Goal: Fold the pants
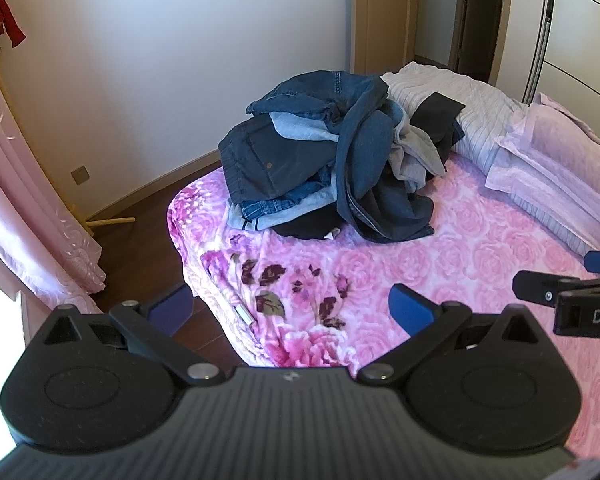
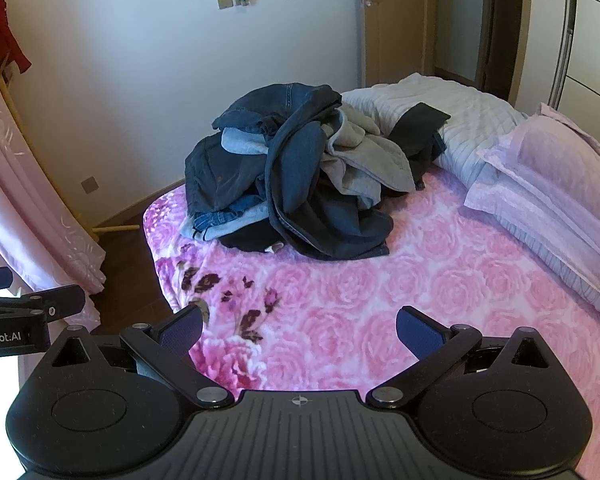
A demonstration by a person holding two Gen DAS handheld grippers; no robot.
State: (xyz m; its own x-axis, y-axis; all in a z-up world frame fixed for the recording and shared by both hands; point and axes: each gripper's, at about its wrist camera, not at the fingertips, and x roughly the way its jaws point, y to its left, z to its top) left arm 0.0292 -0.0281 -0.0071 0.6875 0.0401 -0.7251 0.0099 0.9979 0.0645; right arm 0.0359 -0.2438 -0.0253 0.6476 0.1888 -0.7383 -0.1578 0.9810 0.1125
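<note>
A heap of pants (image 1: pixel 332 160) (image 2: pixel 292 176), mostly dark denim with some grey and black pieces, lies at the far end of the bed. My left gripper (image 1: pixel 290 306) is open above the bed's near corner, well short of the heap, with nothing between its blue pads. Further right, my right gripper (image 2: pixel 300 328) hovers open over the pink spread, also empty and short of the heap. In the left wrist view, the right gripper's fingers (image 1: pixel 540 284) show at the right edge; in the right wrist view, the left gripper's fingers (image 2: pixel 56 300) show at the left edge.
The bed carries a pink rose-patterned spread (image 2: pixel 420 280). A pale quilt (image 2: pixel 460 120) and a pink pillow (image 2: pixel 548 168) lie at the right. Dark wood floor (image 1: pixel 140 224) and a pink curtain (image 1: pixel 28 208) are left of the bed. A door (image 2: pixel 384 32) stands behind.
</note>
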